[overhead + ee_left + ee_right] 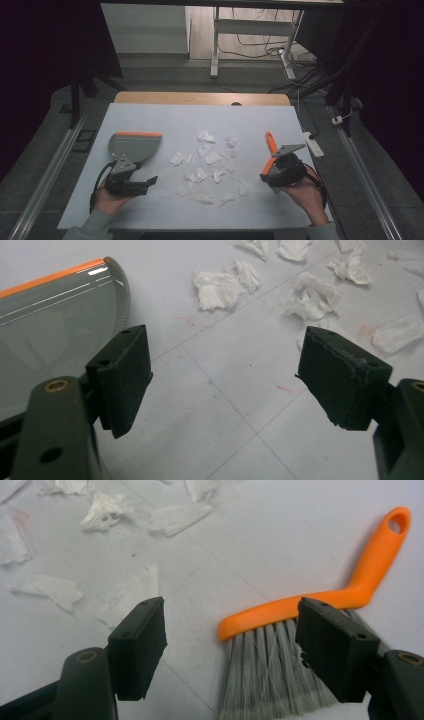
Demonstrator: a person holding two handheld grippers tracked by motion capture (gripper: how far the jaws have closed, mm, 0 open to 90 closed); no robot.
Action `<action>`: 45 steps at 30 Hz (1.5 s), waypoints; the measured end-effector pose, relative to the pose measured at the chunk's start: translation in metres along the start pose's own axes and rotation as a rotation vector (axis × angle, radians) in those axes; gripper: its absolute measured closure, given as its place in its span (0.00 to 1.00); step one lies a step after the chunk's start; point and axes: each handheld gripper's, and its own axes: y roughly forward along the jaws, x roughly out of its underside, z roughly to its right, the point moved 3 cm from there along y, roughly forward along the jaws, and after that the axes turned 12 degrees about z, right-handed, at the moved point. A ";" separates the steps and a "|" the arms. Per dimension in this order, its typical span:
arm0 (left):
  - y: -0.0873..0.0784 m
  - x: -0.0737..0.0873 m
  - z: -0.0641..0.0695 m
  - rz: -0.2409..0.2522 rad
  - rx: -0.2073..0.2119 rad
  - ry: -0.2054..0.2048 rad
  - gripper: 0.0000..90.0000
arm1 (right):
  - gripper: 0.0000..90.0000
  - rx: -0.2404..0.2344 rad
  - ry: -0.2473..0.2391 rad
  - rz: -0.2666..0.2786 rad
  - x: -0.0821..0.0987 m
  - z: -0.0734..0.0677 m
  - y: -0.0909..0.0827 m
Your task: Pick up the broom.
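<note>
High view dim, dark vignetted corners — table (150,120) evenly lit. Gripper views brighter; glare streaks on dustpan (60,320); near edges soft.

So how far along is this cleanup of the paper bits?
Barely begun. Nothing looks done: the torn tissue scraps lie scattered mid-table, and the dustpan looks empty. In hand: nothing; the right gripper is open by the orange brush, the left gripper open beside the dustpan. Left: grasping both tools, sweeping everything up.
</note>
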 end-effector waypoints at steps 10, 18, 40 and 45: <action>-0.002 -0.001 -0.001 0.010 0.000 -0.004 0.25 | 0.33 0.038 0.120 -0.027 -0.009 0.014 -0.011; -0.003 0.000 0.001 0.010 0.005 0.002 0.25 | 0.35 0.110 0.128 -0.064 -0.020 0.033 -0.011; -0.002 0.001 0.000 0.006 0.014 0.000 0.25 | 0.40 0.218 0.317 -0.357 -0.032 0.105 0.083; -0.002 0.002 0.000 0.004 0.016 -0.004 0.25 | 0.46 0.229 0.312 -0.407 -0.028 0.103 0.094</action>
